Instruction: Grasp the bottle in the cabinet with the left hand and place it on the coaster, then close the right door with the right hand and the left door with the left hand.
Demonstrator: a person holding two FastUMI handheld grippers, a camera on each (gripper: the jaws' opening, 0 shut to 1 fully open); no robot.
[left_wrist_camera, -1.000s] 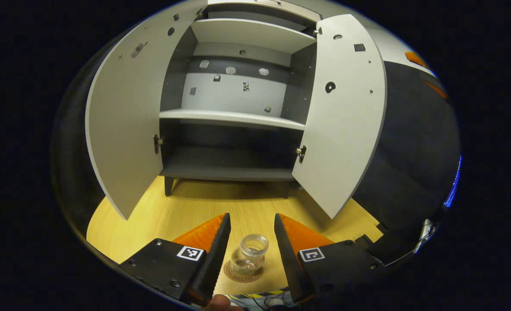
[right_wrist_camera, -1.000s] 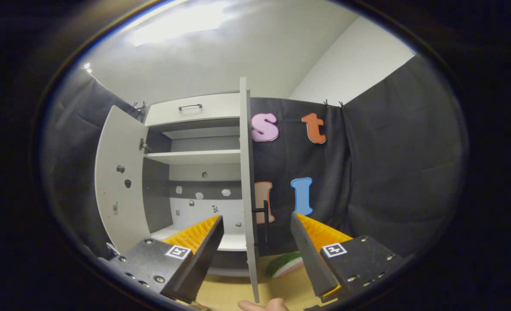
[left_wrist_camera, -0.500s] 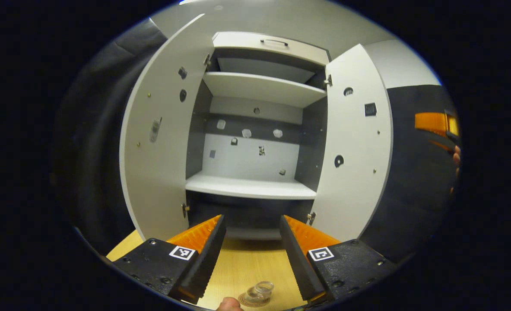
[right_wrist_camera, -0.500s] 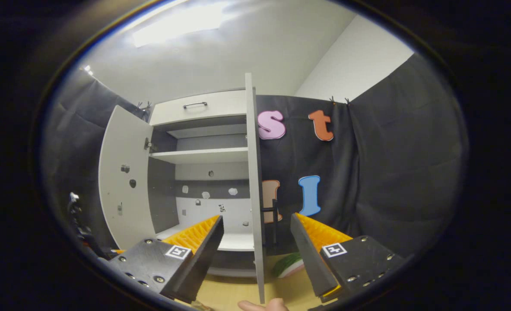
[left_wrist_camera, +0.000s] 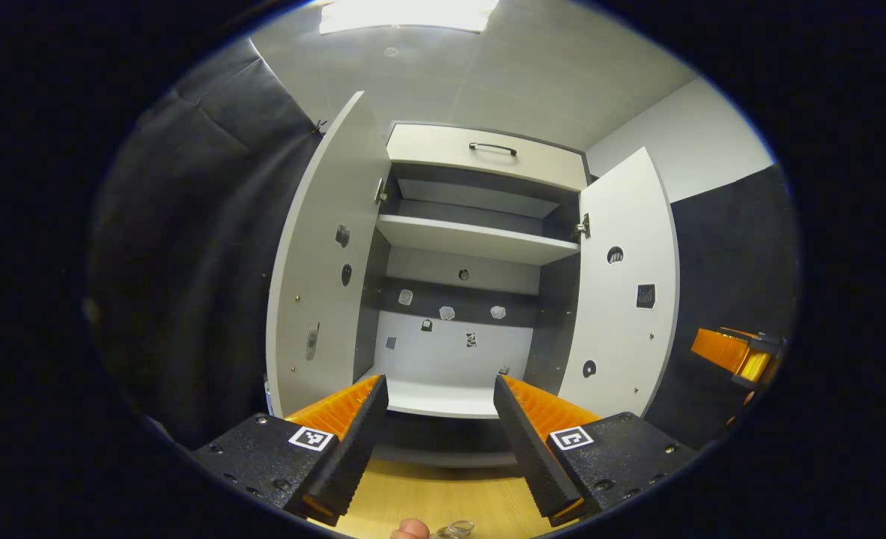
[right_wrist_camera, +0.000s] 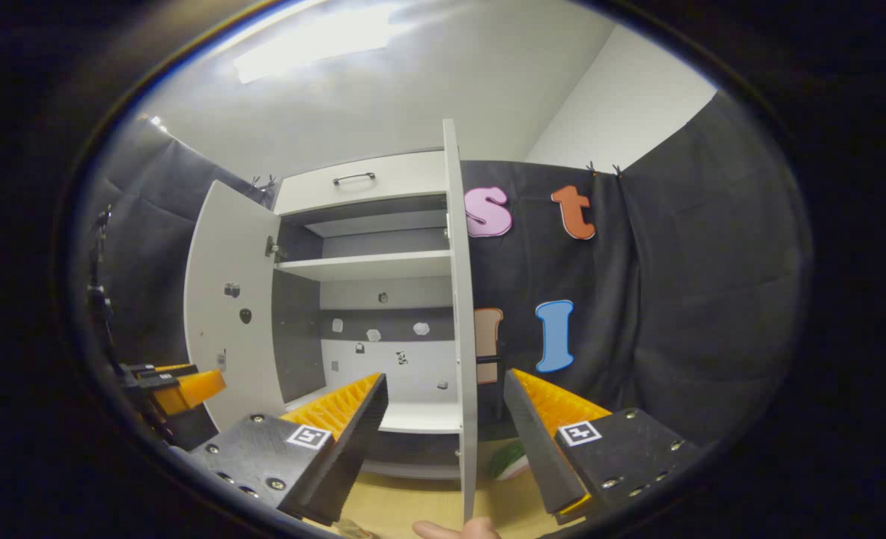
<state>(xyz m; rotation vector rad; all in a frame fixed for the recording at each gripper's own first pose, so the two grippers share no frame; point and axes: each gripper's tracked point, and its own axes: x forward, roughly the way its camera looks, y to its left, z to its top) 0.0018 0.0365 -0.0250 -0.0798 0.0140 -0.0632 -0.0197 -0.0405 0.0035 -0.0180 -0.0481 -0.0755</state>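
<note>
black-draped booth, wooden table (left_wrist_camera: 443, 498) — the cabinet (left_wrist_camera: 480, 224) stands with both doors wide. left gripper (left_wrist_camera: 437, 438) spread, nothing between its fingers; the bottle (left_wrist_camera: 455, 530) sits just below it. right gripper (right_wrist_camera: 446, 434) also spread, straddling the right door (right_wrist_camera: 463, 337) edge-on.
</note>
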